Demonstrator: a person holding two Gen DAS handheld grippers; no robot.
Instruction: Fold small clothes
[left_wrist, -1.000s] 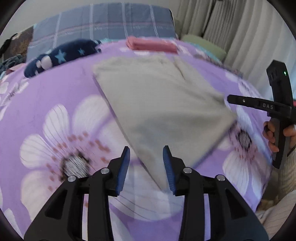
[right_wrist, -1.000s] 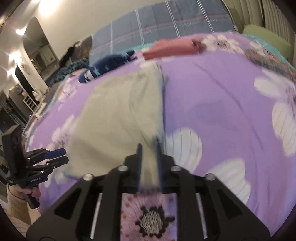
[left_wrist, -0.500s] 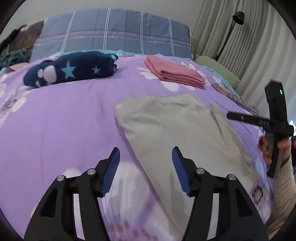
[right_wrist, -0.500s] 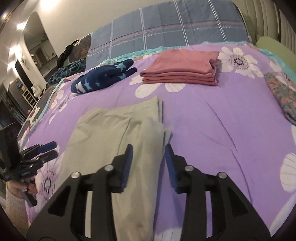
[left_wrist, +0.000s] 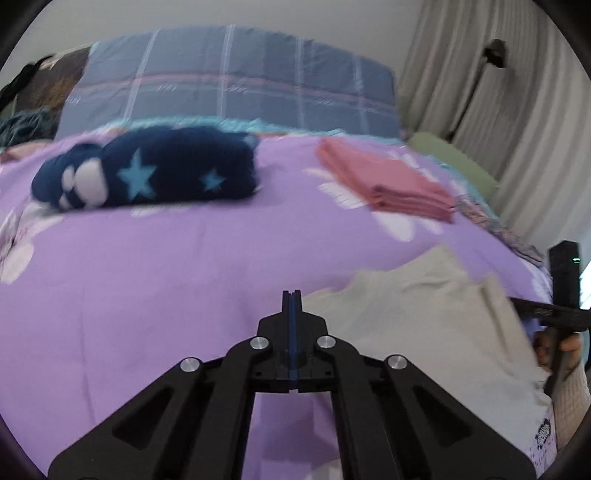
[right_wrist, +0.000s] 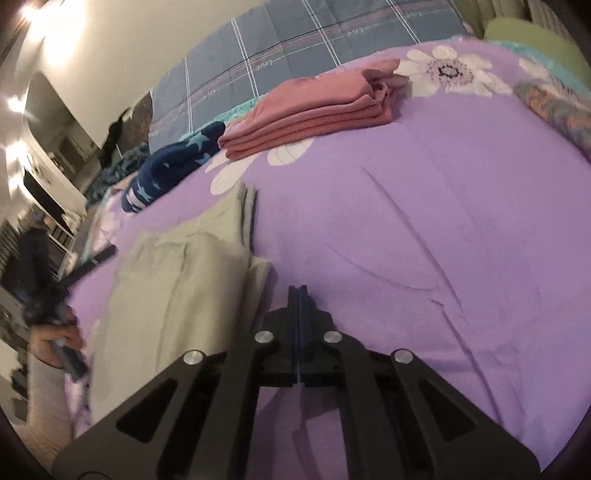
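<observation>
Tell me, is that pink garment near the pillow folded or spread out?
Folded. The pink garment sits as a neat stack, with several layered edges showing along its side, on the purple bedspread.

Matte black linkage arms with silver screws on left gripper (left_wrist: 291, 295) and right gripper (right_wrist: 297, 291); blue-lined fingers (left_wrist: 292, 332); pale ribbed sleeves.

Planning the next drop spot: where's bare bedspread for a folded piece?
Free: purple floral bedspread right of the grey-green garment, below the folded pink stack. Also left of that garment, below the navy star-print bundle. Crowded along the plaid pillow.
</observation>
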